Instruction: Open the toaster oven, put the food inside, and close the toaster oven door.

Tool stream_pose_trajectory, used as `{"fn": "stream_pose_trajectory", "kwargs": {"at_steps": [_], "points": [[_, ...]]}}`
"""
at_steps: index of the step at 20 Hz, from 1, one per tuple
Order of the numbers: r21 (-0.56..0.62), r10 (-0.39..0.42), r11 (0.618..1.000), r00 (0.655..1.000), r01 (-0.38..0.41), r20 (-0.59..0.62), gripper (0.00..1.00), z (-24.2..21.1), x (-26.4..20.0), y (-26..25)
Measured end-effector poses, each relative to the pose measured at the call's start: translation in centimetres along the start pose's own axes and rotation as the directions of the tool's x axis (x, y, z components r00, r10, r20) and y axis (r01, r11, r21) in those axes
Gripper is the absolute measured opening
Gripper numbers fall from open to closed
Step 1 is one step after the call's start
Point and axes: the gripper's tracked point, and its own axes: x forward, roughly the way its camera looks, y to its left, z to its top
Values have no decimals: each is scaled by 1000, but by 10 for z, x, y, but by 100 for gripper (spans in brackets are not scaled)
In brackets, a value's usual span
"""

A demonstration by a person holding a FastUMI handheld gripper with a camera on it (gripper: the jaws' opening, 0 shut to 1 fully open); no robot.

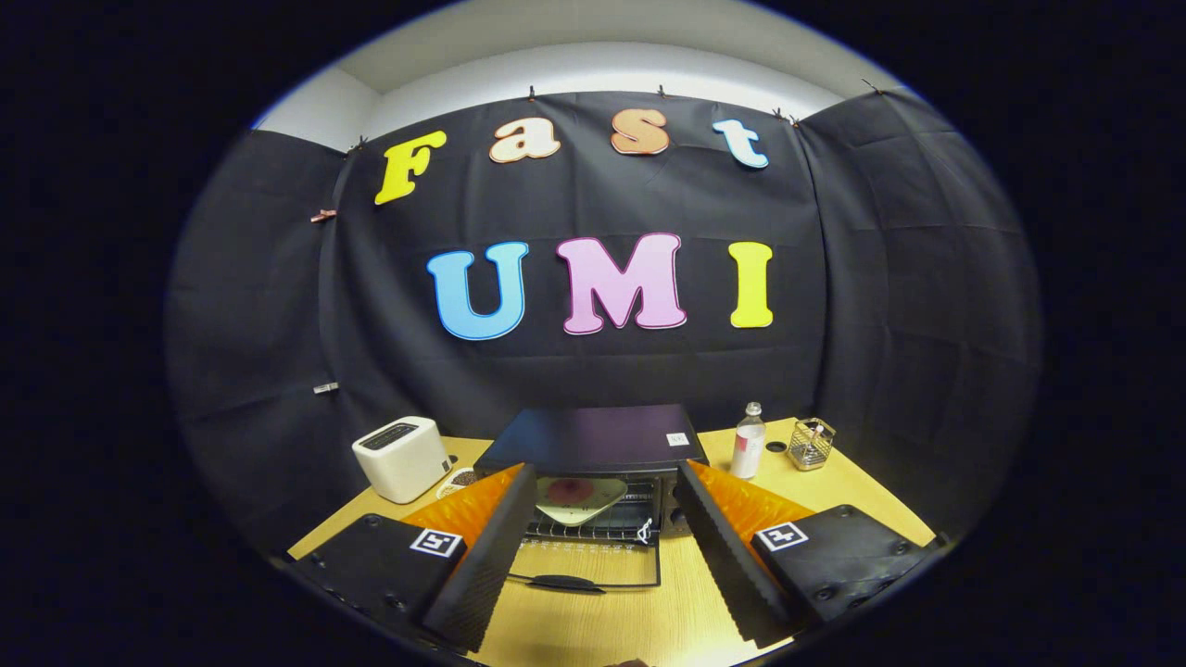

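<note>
We see a light wooden table (862, 491) carrying a dark toaster oven (593, 445) at centre, its door (588, 560) folded down flat onto the tabletop. A white toaster (401, 458) stands to its left; a small clear bottle (749, 442) and a wire basket (812, 444) stand to its right.

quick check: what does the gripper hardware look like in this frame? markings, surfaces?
The gripper has two long fingers with finely ribbed inner faces. Behind each sits a flat dark block with corner screws and a square black-and-white marker. No cables visible.
</note>
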Motion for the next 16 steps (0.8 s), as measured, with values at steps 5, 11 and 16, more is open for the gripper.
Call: {"fn": "stream_pose_trajectory", "kwargs": {"at_steps": [5, 11, 16], "points": [[-9, -4, 1000, 1000, 4, -14, 99, -5, 1, 2], [-7, 7, 1000, 1000, -7, -30, 99, -10, 2, 11], [-6, 19, 1000, 999, -19, -44, 99, -15, 7, 18]]}}
